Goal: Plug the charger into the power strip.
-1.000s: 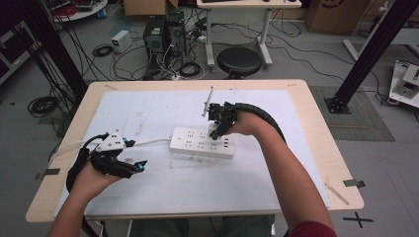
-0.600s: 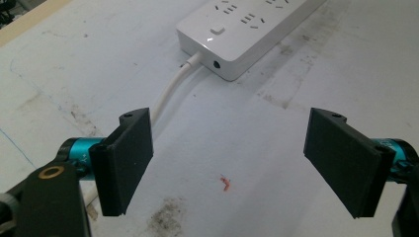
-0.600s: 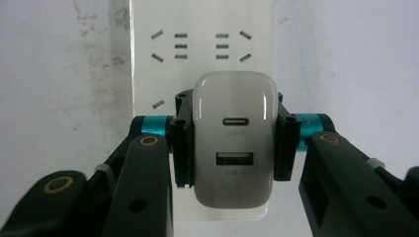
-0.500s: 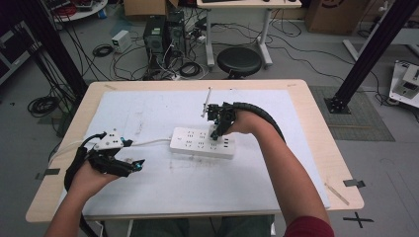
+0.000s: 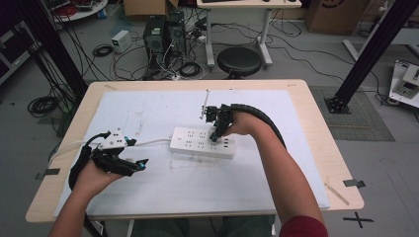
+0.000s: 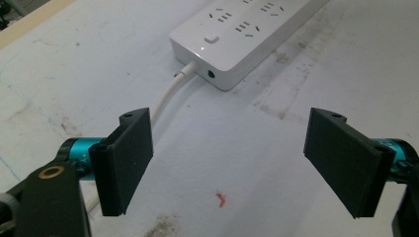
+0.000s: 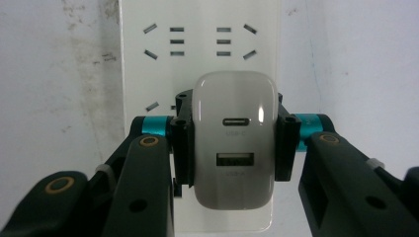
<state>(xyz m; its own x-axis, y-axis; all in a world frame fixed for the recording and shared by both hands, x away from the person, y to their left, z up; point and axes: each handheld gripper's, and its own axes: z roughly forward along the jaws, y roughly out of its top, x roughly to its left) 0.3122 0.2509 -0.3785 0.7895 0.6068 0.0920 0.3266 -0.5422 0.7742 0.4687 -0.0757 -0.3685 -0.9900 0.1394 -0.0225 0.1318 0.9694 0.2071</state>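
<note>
High view: at the left, the left gripper (image 5: 140,163) sits low over the white mat (image 5: 163,197), its jaws wide apart and holding nothing. Next comes the white cord (image 5: 153,143), then the white power strip (image 5: 197,144). Over its right end, the right gripper (image 5: 214,137) squeezes a white charger (image 7: 234,138) with 2 ports.

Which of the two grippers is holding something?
The right gripper, over the power strip, is clamped on a white USB charger; the left gripper is open and empty.
</note>
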